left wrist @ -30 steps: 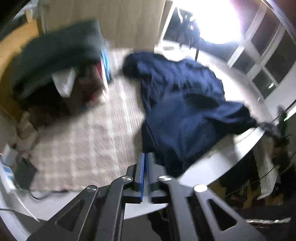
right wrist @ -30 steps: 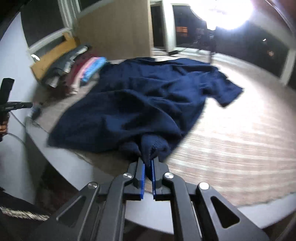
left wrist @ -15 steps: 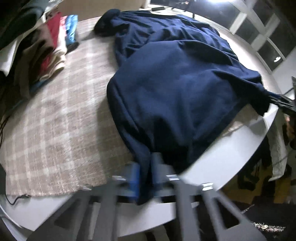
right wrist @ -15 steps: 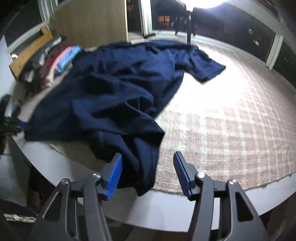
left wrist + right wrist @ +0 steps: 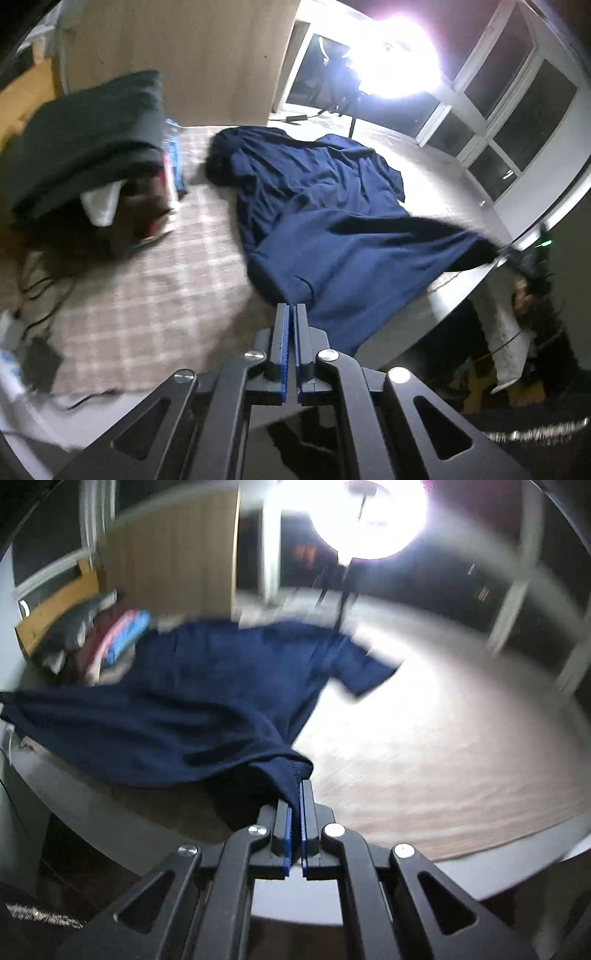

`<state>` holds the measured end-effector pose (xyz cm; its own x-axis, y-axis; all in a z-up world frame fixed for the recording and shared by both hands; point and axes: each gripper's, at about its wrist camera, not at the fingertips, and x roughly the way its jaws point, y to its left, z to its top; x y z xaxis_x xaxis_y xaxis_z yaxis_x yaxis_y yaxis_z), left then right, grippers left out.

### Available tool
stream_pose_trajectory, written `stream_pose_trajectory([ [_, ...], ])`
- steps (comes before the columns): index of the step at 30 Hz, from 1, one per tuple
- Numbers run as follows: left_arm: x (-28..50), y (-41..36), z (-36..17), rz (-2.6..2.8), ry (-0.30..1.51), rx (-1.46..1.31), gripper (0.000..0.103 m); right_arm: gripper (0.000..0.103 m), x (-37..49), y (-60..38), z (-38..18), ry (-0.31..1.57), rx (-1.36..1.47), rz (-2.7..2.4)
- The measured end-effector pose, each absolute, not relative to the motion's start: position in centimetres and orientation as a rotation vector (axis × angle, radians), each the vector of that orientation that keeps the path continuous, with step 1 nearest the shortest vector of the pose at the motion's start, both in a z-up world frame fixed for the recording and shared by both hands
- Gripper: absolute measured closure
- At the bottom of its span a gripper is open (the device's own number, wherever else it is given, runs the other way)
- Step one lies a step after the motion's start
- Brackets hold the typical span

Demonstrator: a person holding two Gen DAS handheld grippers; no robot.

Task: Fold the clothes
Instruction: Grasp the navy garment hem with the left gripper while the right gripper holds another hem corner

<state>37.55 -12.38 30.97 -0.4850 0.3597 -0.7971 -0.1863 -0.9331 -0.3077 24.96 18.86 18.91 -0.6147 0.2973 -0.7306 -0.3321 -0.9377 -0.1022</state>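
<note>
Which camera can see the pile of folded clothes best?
The left wrist view: the pile of folded clothes sits large and close there, with a dark garment on top. In the right wrist view the pile is small, far off and blurred.

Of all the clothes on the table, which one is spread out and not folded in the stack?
The navy blue shirt, lying loose across the checked tablecloth; the other clothes sit folded in the stack at the far edge.

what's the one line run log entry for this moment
step: lift hem | left hand-held gripper: shut on navy shirt | right hand-held gripper: shut on navy shirt | surface: checked cloth
</note>
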Motion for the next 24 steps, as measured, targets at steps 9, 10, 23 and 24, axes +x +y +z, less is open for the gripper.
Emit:
stream_pose_trajectory([
  [9,39.6,-12.9,22.2,2.35,-0.266,-1.669,0.103,0.089,28.2,17.7,12.9,0.012,-1.485,2.291],
  [10,39.4,-12.2,21.7,2.346,-0.243,-1.66,0.103,0.085,28.3,17.8,12.1,0.037,-1.5,2.29],
  [23,39.2,2.0,17.9,2.17,0.41,-1.462,0.066,0.067,27.2,17.8,9.6,0.114,-1.483,2.322],
  [24,39.2,2.3,17.3,2.162,0.467,-1.467,0.067,0.067,27.1,17.8,9.5,0.115,-1.489,2.323],
])
